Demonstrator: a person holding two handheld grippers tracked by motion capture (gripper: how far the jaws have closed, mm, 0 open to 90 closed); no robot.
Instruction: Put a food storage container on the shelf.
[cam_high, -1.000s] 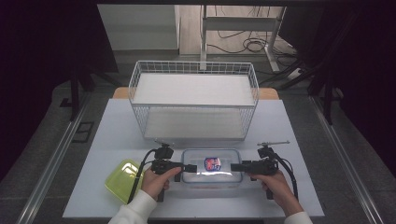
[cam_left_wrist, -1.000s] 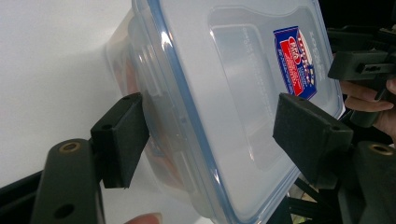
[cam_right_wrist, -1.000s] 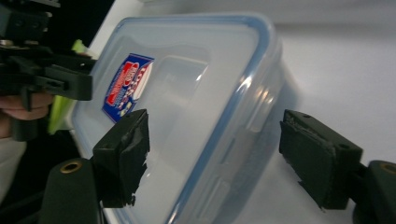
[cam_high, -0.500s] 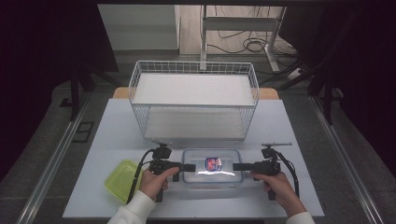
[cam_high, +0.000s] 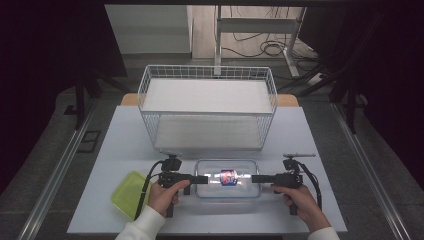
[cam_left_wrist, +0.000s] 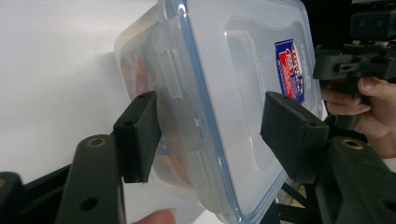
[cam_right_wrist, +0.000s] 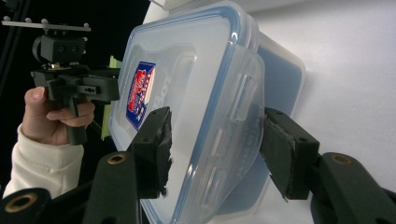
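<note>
A clear rectangular plastic food container with a blue-sealed snap-on lid and a red-and-blue label (cam_high: 228, 177) sits flat on the white tabletop (cam_high: 320, 135), near the front edge and roughly midway across. Its lid is on. Behind it, well apart, stands a white wire basket with a white liner (cam_high: 208, 107), open at the top. To the container's left, near the front corner, lies a translucent yellow-green plastic lid or tray (cam_high: 129, 194).

The left hand-held gripper (cam_high: 200, 179) reaches in from the left and meets the container's left short end. In the left gripper view its two black jaws are spread wide, one on either side of the container's end latch (cam_left_wrist: 170, 74): one jaw lies against the side wall below the rim, the other stands over the lid face. They straddle the end without visibly pinching it. The left hand (cam_high: 162, 197), in a white sleeve (cam_high: 142, 225), grips the handle.

The right hand-held gripper (cam_high: 256, 178) comes in from the right to the opposite short end. In the right gripper view its jaws are also parted widely, one over the lid beside the label (cam_right_wrist: 140, 93), the other by the underside of the end, with the latch tab (cam_right_wrist: 240, 98) between them. Whether the pads press on the plastic I cannot tell. The right hand (cam_high: 300, 199) holds that handle.
</note>
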